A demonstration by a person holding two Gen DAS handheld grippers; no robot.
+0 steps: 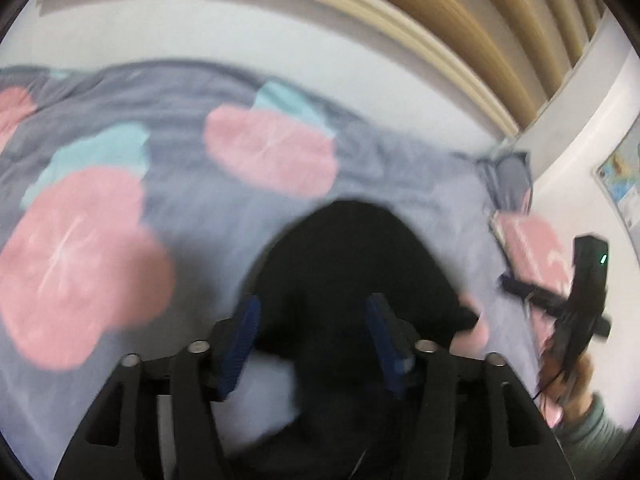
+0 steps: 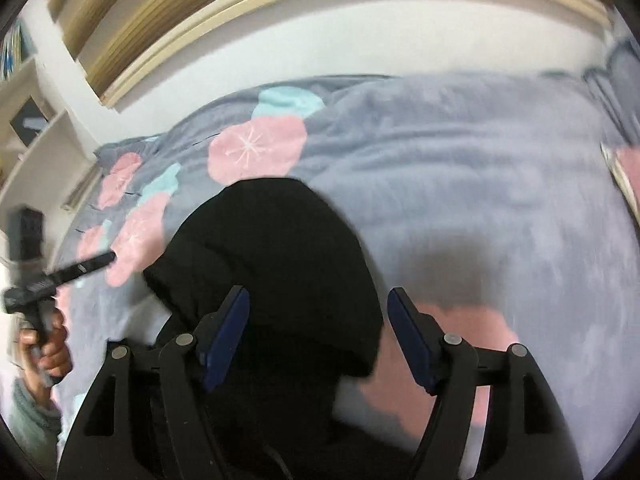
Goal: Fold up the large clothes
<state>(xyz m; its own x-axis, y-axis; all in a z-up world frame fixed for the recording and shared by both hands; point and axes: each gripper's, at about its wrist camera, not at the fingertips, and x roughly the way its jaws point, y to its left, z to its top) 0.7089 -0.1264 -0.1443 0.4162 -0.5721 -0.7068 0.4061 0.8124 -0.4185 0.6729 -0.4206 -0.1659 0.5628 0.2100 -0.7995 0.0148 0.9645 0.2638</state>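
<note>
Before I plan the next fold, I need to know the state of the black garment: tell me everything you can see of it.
The black garment is a plain, dark, soft-looking cloth, bunched into a rounded mound on the grey bedcover with its pink flowers. No sleeves, collar or print can be made out; blur hides detail. It lies in front of both grippers, with the left gripper and the right gripper open above its near part. Whether either touches it cannot be told.
</note>
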